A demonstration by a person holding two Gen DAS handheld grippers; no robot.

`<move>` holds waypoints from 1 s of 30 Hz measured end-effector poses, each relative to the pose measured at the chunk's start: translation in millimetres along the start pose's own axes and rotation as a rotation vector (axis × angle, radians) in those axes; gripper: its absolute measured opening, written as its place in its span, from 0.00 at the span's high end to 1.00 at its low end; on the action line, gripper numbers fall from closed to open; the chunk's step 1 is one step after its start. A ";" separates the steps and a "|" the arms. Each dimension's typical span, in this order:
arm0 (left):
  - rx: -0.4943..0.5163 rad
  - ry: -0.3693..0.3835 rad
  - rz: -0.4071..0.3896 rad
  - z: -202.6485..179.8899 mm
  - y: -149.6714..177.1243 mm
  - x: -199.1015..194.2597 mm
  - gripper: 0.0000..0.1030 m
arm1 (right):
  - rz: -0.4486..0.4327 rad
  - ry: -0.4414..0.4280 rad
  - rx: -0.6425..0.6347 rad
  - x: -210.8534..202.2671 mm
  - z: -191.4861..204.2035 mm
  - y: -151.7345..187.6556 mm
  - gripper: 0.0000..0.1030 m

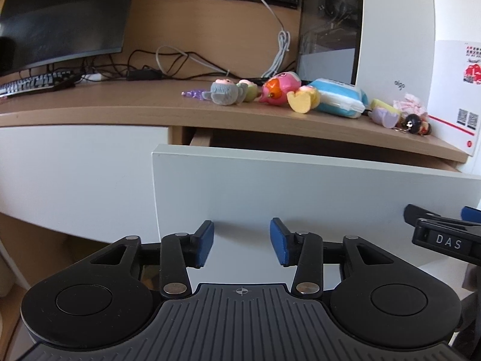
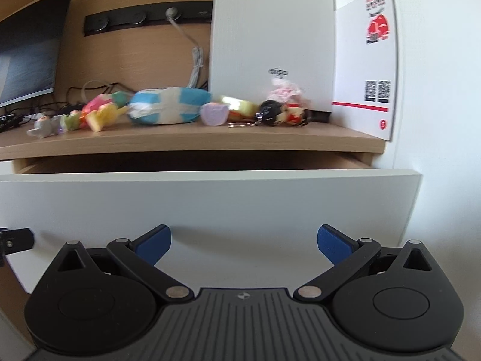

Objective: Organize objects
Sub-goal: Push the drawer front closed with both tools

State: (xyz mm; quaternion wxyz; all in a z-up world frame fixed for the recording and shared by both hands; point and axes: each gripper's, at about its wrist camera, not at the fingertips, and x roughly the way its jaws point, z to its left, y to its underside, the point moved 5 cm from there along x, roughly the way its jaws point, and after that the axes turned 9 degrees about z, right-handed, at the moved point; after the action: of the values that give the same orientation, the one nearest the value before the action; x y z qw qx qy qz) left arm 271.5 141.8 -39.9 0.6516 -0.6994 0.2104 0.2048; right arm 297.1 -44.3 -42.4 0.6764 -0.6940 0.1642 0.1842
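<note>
Several small toys lie in a row on the wooden desk (image 1: 90, 105): a grey plush (image 1: 224, 91), a pink toy (image 1: 279, 88), a yellow toy (image 1: 302, 99), a blue-white wipes pack (image 1: 339, 97), a lilac toy (image 1: 384, 114) and a black keychain figure (image 1: 413, 123). The wipes pack (image 2: 168, 106) and keychain figure (image 2: 270, 111) also show in the right wrist view. Under the desk a white drawer (image 1: 300, 186) is pulled out; its inside is hidden. My left gripper (image 1: 242, 245) is open and empty before the drawer front (image 2: 210, 201). My right gripper (image 2: 243, 245) is open wide and empty.
A monitor (image 1: 63, 21) and keyboard (image 1: 33, 84) stand at the desk's left, with cables (image 1: 168, 66) behind. A white computer case (image 1: 390, 30) and a white box (image 2: 363, 60) stand at the right behind the toys. The right gripper's body (image 1: 445, 237) shows at the right edge.
</note>
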 end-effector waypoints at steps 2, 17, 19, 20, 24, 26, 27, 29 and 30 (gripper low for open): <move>0.006 -0.010 -0.003 -3.2 -4.5 8.1 0.49 | 0.000 0.019 0.009 7.9 -4.7 -2.1 0.00; 0.028 -0.012 -0.023 -23.6 -30.8 58.5 0.07 | -0.040 0.015 0.039 58.3 -0.3 -23.4 0.00; 0.024 -0.035 -0.025 -27.5 -30.6 65.0 0.00 | -0.065 -0.001 0.016 58.6 3.0 -21.3 0.00; 0.002 -0.050 -0.033 -27.7 -30.1 65.5 0.00 | -0.083 0.001 -0.002 57.9 4.7 -19.7 0.00; -0.019 -0.091 -0.080 -31.1 -24.7 66.2 0.00 | -0.112 -0.010 -0.044 57.7 9.1 -17.5 0.00; -0.009 -0.101 -0.104 -33.0 -21.3 66.2 0.00 | -0.094 -0.041 -0.041 59.2 10.2 -18.4 0.00; -0.009 -0.101 -0.113 -33.7 -20.6 66.5 0.00 | -0.084 -0.058 -0.046 60.3 11.7 -19.0 0.00; -0.019 -0.097 -0.123 -32.5 -20.0 66.6 0.00 | -0.074 -0.079 -0.057 61.1 14.7 -19.2 0.00; -0.025 -0.094 -0.123 -31.8 -20.3 67.0 0.00 | -0.074 -0.083 -0.056 61.2 15.5 -19.0 0.00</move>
State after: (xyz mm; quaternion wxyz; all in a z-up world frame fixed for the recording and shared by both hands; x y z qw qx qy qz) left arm 338.8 109.5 -58.6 0.6633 -0.7087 0.1337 0.1998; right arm 359.4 -27.0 -55.2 0.6693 -0.7100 0.1051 0.1923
